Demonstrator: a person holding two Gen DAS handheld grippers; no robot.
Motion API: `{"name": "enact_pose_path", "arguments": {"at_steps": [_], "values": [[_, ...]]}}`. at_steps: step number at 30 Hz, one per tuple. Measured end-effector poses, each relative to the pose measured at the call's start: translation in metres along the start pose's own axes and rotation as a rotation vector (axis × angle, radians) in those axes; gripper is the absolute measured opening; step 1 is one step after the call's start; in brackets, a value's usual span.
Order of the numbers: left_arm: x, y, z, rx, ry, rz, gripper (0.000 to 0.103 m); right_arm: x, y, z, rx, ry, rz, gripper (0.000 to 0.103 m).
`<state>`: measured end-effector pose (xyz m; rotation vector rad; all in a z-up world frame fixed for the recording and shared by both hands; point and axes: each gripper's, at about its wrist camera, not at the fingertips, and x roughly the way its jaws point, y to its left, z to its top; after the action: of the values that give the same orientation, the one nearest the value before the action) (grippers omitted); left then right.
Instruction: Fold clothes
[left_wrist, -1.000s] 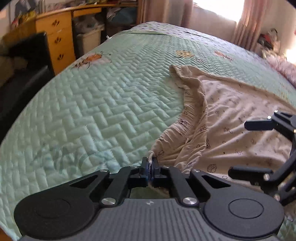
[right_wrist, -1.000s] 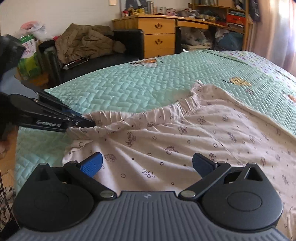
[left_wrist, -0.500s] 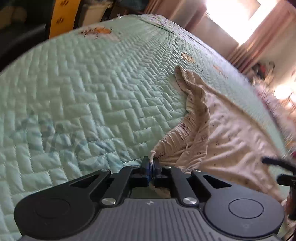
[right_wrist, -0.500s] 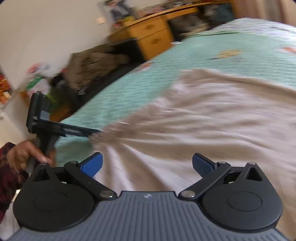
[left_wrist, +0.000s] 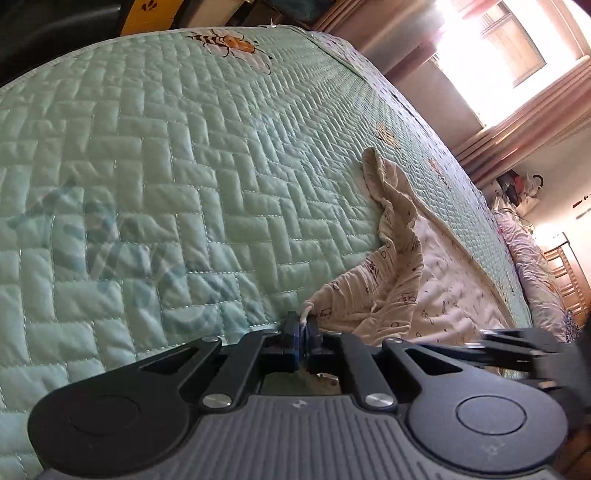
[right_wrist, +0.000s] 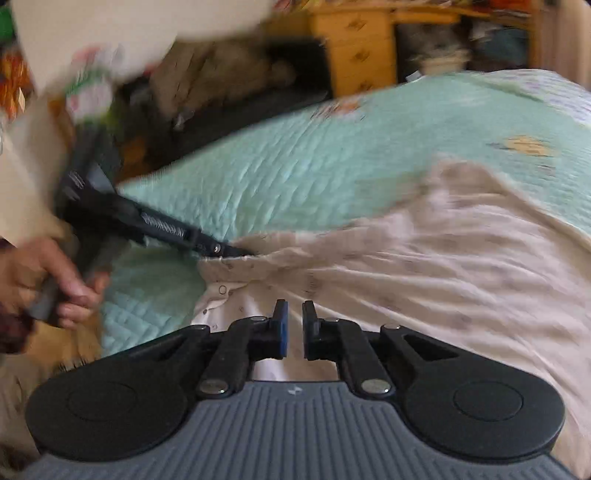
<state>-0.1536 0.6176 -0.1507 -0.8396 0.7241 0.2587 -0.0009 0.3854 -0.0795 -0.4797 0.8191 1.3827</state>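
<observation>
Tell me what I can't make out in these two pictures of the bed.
- Right wrist view: motion blur smears the garment's print and the desk clutter.
- Right wrist view: the right tool's jaws have just been closing; the garment shows in their gap, but whether they pinch it is unclear.
- Left wrist view: the left tool's body hides the garment's near edge.
- Left wrist view: glare washes out the window.

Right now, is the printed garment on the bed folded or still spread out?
Mostly spread. The garment lies open across the quilt, only its near edge bunched where the left gripper pinches a corner; no clean fold shows.
</observation>
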Motion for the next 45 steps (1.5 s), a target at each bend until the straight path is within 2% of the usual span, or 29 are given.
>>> {"name": "enact_pose_path", "arguments": {"at_steps": [2, 7, 9, 10, 11, 12, 14, 15, 16, 18, 21, 22, 24, 26, 29, 30, 32, 34, 35, 37, 40, 45], "values": [[0.0, 0.001, 0.001, 0.007, 0.005, -0.004, 0.006, 0.008, -0.001, -0.012, -0.039, 0.056, -0.021, 0.011], [0.001, 0.006, 0.0, 0.012, -0.003, -0.033, 0.006, -0.084, -0.055, -0.103, 0.028, 0.139, -0.134, 0.003], [0.001, 0.008, -0.001, 0.007, -0.007, -0.047, 0.006, -0.12, -0.068, -0.124, 0.116, 0.199, -0.151, 0.004], [0.001, 0.01, 0.0, -0.003, -0.005, -0.056, 0.006, -0.131, -0.067, -0.127, 0.126, 0.228, -0.158, 0.008], [0.002, 0.011, 0.001, -0.013, -0.002, -0.063, 0.006, -0.133, -0.061, -0.12, 0.115, 0.219, -0.149, 0.012], [0.003, 0.012, 0.002, -0.019, 0.004, -0.069, 0.006, -0.132, -0.055, -0.109, 0.117, 0.169, -0.116, 0.014], [0.005, 0.014, 0.004, -0.035, 0.014, -0.079, 0.006, -0.118, -0.04, -0.075, 0.138, 0.03, 0.029, 0.017], [0.005, 0.015, 0.006, -0.046, 0.019, -0.084, 0.006, -0.102, -0.032, -0.053, 0.139, -0.021, 0.101, 0.023], [0.006, 0.016, 0.007, -0.057, 0.023, -0.089, 0.006, -0.079, -0.023, -0.032, 0.12, -0.03, 0.131, 0.027], [0.008, 0.021, 0.009, -0.09, 0.027, -0.112, 0.006, -0.028, -0.005, 0.003, 0.058, 0.01, 0.128, 0.027], [0.008, 0.032, 0.006, -0.157, 0.02, -0.159, 0.006, 0.03, 0.003, 0.017, 0.013, 0.139, 0.1, 0.03], [0.009, 0.034, 0.005, -0.167, 0.015, -0.177, 0.006, 0.036, 0.004, 0.015, -0.005, 0.171, 0.101, 0.03], [0.011, 0.036, 0.004, -0.172, 0.015, -0.191, 0.006, 0.014, 0.005, -0.007, -0.051, 0.203, 0.128, 0.03], [0.013, 0.036, 0.005, -0.178, 0.019, -0.198, 0.006, -0.016, 0.004, -0.036, -0.132, 0.278, 0.105, 0.03], [0.016, 0.038, 0.007, -0.199, 0.025, -0.208, 0.006, -0.048, -0.012, -0.049, -0.045, 0.376, 0.078, 0.03], [0.015, 0.04, 0.006, -0.195, 0.024, -0.206, 0.006, -0.055, -0.015, -0.046, -0.029, 0.367, 0.065, 0.031], [0.015, 0.036, 0.005, -0.17, 0.017, -0.192, 0.006, -0.062, -0.014, -0.031, -0.017, 0.267, 0.059, 0.036], [0.015, 0.034, 0.004, -0.158, 0.015, -0.183, 0.006, -0.057, -0.013, -0.012, 0.01, 0.126, 0.087, 0.074], [0.014, 0.033, 0.004, -0.157, 0.016, -0.179, 0.006, -0.048, -0.012, -0.003, 0.022, 0.072, 0.096, 0.081], [0.012, 0.033, 0.005, -0.16, 0.02, -0.174, 0.006, -0.021, -0.012, 0.005, 0.067, 0.0, 0.099, 0.083], [0.01, 0.034, 0.005, -0.17, 0.011, -0.181, 0.007, 0.018, 0.002, -0.021, 0.132, 0.075, 0.152, 0.087], [-0.005, 0.041, -0.002, -0.201, -0.06, -0.184, 0.014, -0.017, 0.036, -0.059, 0.007, -0.014, 0.148, 0.087]]}}
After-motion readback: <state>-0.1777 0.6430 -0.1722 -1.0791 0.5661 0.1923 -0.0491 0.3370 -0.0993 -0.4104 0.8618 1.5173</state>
